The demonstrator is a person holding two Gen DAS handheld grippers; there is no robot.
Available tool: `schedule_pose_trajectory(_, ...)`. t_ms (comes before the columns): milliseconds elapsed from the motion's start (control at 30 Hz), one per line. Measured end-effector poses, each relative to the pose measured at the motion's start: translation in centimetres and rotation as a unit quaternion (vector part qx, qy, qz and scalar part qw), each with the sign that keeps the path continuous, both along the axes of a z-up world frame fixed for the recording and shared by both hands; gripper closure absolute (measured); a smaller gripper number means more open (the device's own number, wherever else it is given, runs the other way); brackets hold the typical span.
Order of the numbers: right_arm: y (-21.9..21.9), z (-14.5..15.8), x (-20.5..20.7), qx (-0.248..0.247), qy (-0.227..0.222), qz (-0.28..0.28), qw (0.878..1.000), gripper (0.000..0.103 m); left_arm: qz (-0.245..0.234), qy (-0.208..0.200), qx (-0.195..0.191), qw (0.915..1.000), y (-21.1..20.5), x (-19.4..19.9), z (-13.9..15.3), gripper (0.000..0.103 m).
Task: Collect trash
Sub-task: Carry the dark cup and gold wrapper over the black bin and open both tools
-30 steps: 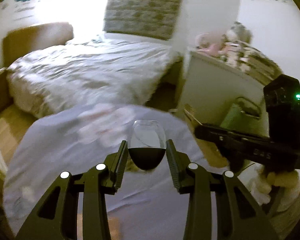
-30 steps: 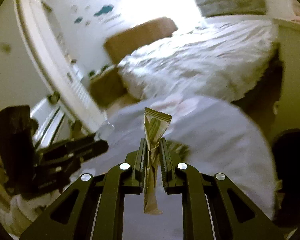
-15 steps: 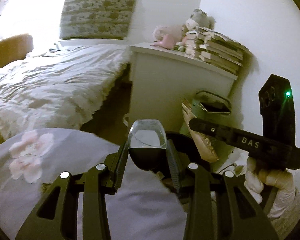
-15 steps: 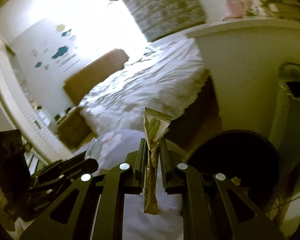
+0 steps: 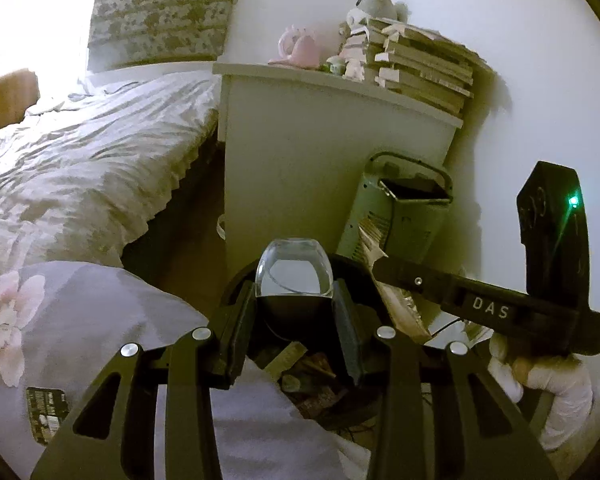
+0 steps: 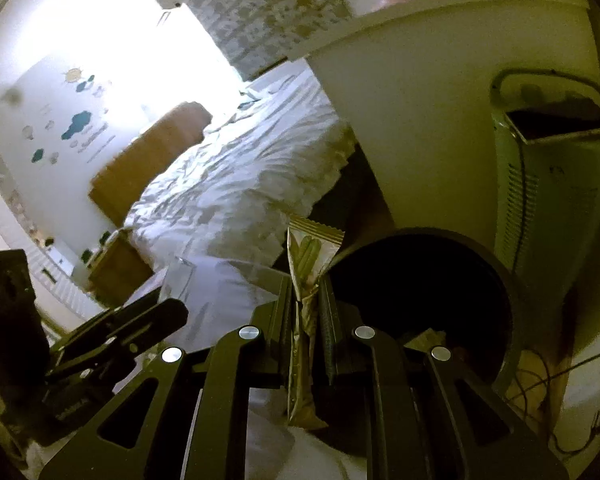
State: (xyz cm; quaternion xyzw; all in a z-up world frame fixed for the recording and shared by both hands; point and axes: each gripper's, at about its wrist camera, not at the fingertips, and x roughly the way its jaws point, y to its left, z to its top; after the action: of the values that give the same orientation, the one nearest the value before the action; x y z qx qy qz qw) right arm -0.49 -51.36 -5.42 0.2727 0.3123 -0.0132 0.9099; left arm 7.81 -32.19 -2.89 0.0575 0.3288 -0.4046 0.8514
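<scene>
Bedroom clutter fills both my wrist views: one bed [image 5: 80, 152] with a crumpled white duvet, one white cabinet [image 5: 320, 160] beside it, and a stack of books [image 5: 424, 68] on the cabinet top next to a pink toy [image 5: 300, 46] and a pale plush figure [image 5: 374, 2]. One pale green appliance [image 5: 404, 216] with a carry handle stands against the wall beside the cabinet. Nearest me lies a lilac cloth [image 5: 80, 320] printed with a pink flower, and a small dark packet [image 5: 46, 408] rests on it; its print is too blurred for me to read.

My left gripper [image 5: 296, 316] is clamped on one clear plastic cup [image 5: 294, 268], mouth facing away from me, held above the rim of the black bin [image 6: 440, 280]. Wrappers lie inside that bin [image 5: 312, 364]; I cannot count them. My right gripper [image 6: 306, 308] pinches one tall snack wrapper [image 6: 312, 248] upright, green pods printed on it, just beside the bin's opening. The only writing I can read is "DAS", white letters on the right gripper's body in the left view [image 5: 490, 306], near one green light.
</scene>
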Motion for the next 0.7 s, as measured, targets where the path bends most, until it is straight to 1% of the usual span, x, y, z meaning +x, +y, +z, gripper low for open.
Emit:
schedule_pose_trajectory(433, -2.2, -3.2, 0.4, 0.013, 0.034, -0.019, 0.999, 0.088, -0.016, 0.013, 0.018, 0.9996, -2.6, 0.3, -2.0, 0.065)
schedule_pose_trajectory(700, -3.0, -4.3, 0.7, 0.019, 0.046, -0.028, 0.998, 0.088, -0.020, 0.018, 0.024, 0.9993, -3.8, 0.6, -2.6, 0.065)
